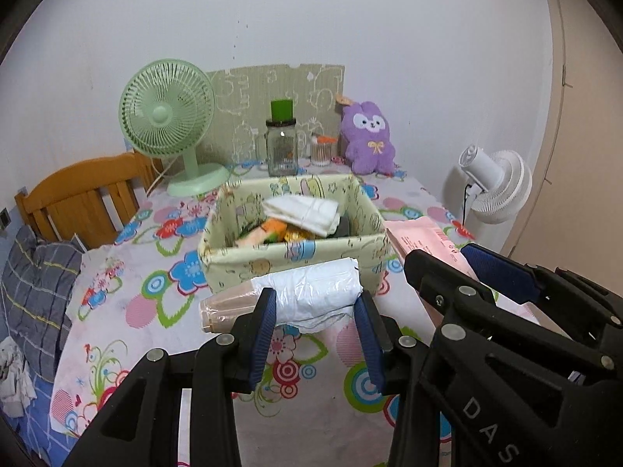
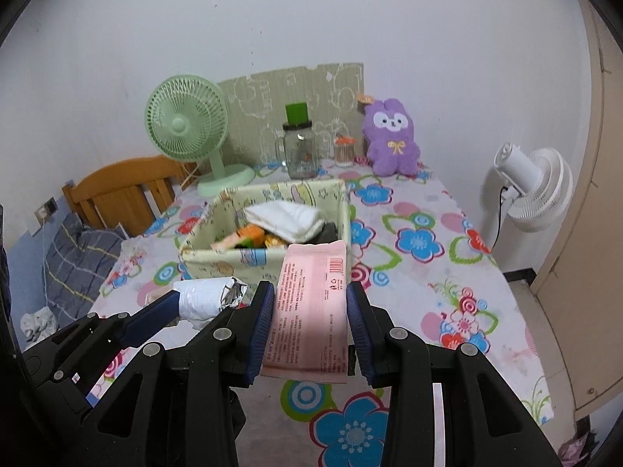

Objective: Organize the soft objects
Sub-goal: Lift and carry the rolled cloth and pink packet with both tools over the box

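Note:
My left gripper [image 1: 315, 307] is shut on a roll of white plastic bags [image 1: 311, 292] with a beige core end, held just in front of the pale green fabric box [image 1: 249, 260]. It also shows in the right wrist view [image 2: 206, 299]. My right gripper [image 2: 309, 303] is shut on a pink soft packet [image 2: 311, 311], held beside the box's near right corner [image 2: 346, 210]. The packet also shows in the left wrist view [image 1: 420, 237]. The box holds folded white cloth [image 1: 303, 212] and small colourful items.
A flowered cloth covers the table [image 2: 420, 241]. At the back stand a green fan [image 1: 167, 116], a glass jar [image 1: 281, 148], a cotton swab tub [image 1: 323, 150] and a purple plush [image 1: 368, 136]. A white fan [image 2: 533, 186] stands right, a wooden headboard [image 1: 81, 194] left.

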Tool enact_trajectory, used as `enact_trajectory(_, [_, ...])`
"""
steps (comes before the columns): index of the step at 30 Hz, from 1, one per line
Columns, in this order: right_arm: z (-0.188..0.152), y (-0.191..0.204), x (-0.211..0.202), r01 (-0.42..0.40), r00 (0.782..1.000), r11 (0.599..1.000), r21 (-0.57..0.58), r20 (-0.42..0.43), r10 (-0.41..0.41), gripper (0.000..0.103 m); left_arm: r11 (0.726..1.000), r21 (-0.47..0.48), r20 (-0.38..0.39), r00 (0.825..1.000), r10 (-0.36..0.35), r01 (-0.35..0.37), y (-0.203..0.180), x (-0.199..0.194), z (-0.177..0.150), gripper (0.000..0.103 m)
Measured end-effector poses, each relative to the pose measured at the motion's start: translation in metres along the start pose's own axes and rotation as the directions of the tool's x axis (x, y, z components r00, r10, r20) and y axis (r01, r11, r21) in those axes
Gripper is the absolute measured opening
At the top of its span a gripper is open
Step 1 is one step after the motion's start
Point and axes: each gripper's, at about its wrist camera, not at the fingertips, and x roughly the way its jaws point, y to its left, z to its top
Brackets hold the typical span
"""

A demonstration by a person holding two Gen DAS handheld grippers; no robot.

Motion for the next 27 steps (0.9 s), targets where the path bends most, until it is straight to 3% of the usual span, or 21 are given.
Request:
enact_trajectory(13, [0.025, 0.004, -0.017, -0.007, 0.999, 1.0, -0.001, 0.054, 0.007, 0.042, 1.0, 0.017, 0.047, 0.999, 0.004, -0.005, 0.002, -0.015, 0.024, 0.042])
enact_trajectory(27, [0.046, 0.004, 0.006, -0.009, 0.998, 1.0, -0.006, 0.057, 0.01, 0.042, 1.0, 0.005, 0.055, 0.998, -0.004, 0.004, 0.012, 0.01, 0.043, 0.042])
